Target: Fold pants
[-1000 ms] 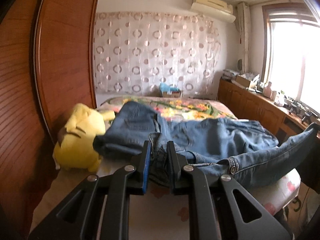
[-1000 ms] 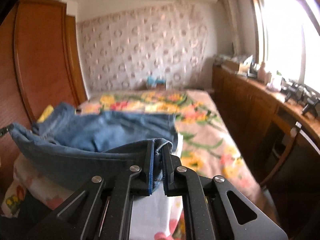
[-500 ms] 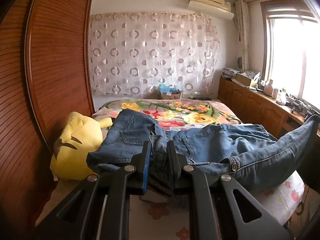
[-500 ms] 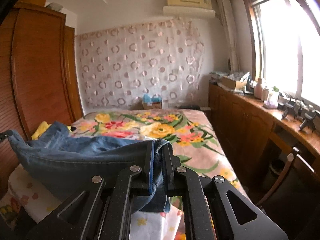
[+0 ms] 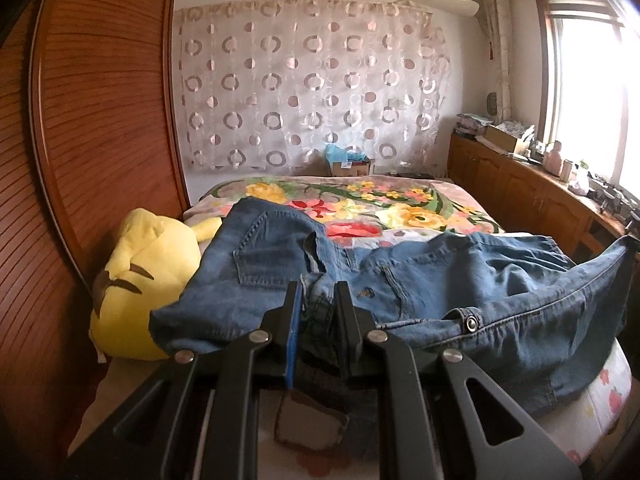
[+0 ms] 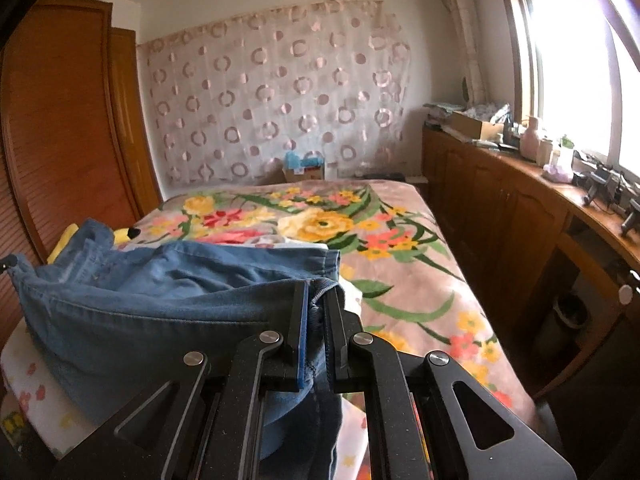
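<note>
Pants: blue denim pants point(image 5: 460, 280) lie spread across the near end of the bed point(image 5: 400, 208), waistband stretched left to right between the two grippers, legs reaching toward the far side.
Left gripper: the left gripper point(image 5: 318, 300) grasps a bunched fold of the waistband; denim fills the gap between its black fingers point(image 5: 348, 320).
Right gripper: the right gripper point(image 6: 316, 300) is clenched on the other end of the waistband, a thin denim edge pinched between its fingers point(image 6: 298, 320).
Waistband: a metal snap button point(image 5: 471, 323) sits on the band right of the left gripper; the band rises to the far right edge of the left wrist view.
Plush toy: a yellow plush toy point(image 5: 144, 276) lies at the left, touching the pants, beside the wooden wardrobe point(image 5: 100, 120).
Bedcover: floral blanket point(image 6: 380, 240), bare on the far and right side.
Background: circle-patterned curtain point(image 5: 312, 92) on the far wall; wooden cabinets point(image 6: 500, 208) under the window at the right.
</note>
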Demonstrator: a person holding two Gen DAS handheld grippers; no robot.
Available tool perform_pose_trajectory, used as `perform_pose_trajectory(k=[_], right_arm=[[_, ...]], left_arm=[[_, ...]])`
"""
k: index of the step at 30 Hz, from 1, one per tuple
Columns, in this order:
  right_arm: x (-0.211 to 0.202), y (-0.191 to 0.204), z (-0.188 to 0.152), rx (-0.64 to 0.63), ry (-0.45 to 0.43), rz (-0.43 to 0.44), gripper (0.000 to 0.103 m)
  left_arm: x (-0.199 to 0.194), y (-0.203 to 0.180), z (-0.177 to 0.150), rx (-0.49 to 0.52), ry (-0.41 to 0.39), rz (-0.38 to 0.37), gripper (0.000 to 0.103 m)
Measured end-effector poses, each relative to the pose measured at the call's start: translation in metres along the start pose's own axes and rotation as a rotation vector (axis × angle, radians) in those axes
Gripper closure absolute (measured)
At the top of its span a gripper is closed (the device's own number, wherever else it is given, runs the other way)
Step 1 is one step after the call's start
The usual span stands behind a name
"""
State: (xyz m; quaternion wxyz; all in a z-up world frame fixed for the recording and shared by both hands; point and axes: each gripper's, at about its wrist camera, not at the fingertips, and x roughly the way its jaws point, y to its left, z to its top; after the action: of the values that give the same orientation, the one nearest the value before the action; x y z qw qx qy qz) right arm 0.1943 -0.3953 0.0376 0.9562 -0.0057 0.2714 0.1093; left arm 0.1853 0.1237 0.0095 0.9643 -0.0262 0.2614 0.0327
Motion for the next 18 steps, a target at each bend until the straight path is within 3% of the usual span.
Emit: perform_pose_trajectory(k=[11, 18], right_arm=[[0.027, -0.003, 0.057, -0.060, -0.062, -0.013, 0.099], [0.059, -0.005, 0.090, -0.099, -0.081, -0.052, 0.099]], left_arm=[[0.027, -0.005, 0.055, 0.025, -0.051, 0.010, 0.089], [0.065, -0.010, 0.083, 0.041, -0.049, 0.013, 0.089]])
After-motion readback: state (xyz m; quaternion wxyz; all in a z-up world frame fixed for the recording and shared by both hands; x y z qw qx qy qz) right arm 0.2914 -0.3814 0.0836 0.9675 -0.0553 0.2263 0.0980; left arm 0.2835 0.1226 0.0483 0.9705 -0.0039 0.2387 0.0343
